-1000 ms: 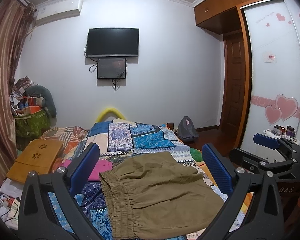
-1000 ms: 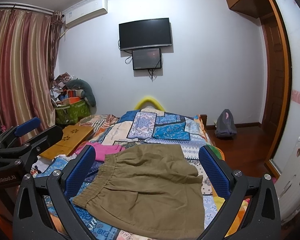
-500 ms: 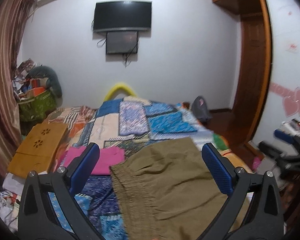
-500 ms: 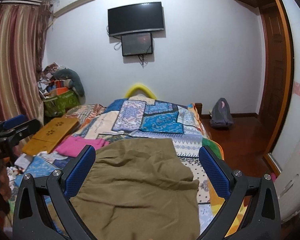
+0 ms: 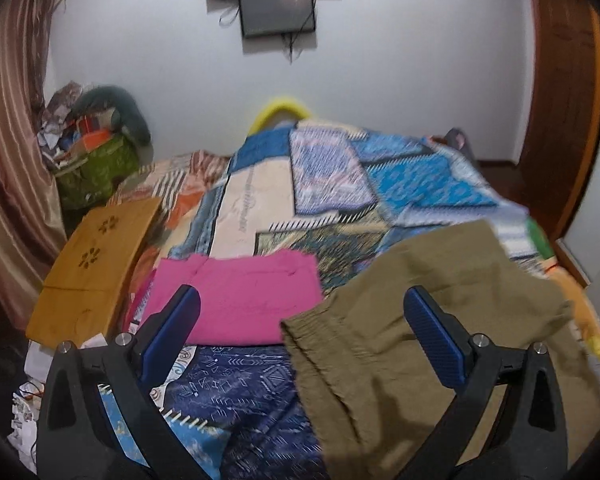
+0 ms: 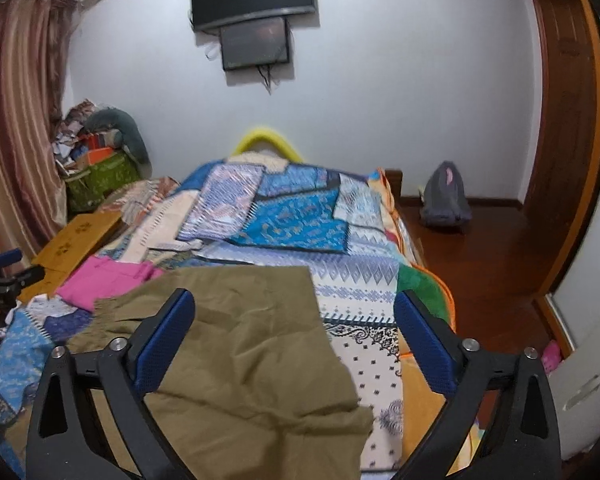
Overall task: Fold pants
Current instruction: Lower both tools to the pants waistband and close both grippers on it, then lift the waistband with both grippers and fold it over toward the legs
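Olive-brown pants (image 5: 432, 320) lie spread on the patchwork bedspread (image 5: 340, 184), elastic waistband toward the left. My left gripper (image 5: 300, 336) is open and empty, hovering over the waistband edge, its right finger above the cloth. In the right wrist view the pants (image 6: 240, 344) lie under my right gripper (image 6: 296, 340), which is open and empty, its left finger over the fabric. A folded pink garment (image 5: 244, 296) lies just left of the pants; it also shows in the right wrist view (image 6: 108, 280).
A wooden lap desk (image 5: 92, 264) rests at the bed's left side. A green bag with clutter (image 5: 96, 172) stands by the curtain. A grey backpack (image 6: 446, 196) sits on the wooden floor at right. The left gripper (image 6: 4, 280) shows at the right view's left edge.
Both grippers have tilted downward and moved closer over the pants; the right gripper shifted toward the pants' right side. The pants have not moved.
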A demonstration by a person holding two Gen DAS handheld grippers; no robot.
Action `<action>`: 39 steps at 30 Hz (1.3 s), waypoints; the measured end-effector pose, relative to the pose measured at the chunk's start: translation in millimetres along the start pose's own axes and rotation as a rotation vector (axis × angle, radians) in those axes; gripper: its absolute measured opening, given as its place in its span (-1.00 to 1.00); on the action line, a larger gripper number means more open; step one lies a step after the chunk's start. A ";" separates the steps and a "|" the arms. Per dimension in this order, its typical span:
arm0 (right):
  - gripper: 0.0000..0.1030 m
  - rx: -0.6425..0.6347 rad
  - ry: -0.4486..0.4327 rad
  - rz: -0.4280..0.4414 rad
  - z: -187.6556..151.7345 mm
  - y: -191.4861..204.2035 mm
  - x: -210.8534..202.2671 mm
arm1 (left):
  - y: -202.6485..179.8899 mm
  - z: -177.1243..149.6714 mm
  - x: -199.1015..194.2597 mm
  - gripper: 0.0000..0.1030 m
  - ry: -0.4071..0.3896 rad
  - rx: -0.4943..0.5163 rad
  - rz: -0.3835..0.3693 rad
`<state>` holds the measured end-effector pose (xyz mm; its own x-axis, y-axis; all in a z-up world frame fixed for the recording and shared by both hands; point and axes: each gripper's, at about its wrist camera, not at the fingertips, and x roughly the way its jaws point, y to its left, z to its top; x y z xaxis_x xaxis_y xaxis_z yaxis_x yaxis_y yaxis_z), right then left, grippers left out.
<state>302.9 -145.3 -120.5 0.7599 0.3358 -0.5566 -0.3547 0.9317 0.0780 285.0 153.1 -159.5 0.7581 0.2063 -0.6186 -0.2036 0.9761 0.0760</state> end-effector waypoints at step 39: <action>-0.90 -0.147 0.335 0.137 14.2 -7.5 204.0 | -10.1 -32.4 143.1 -0.19 0.217 0.095 -0.082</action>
<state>468.3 -81.9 -222.9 0.4888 0.3696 -0.7902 -0.5336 0.8433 0.0643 375.4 170.5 -274.2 0.6169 0.1169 -0.7783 -0.0805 0.9931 0.0854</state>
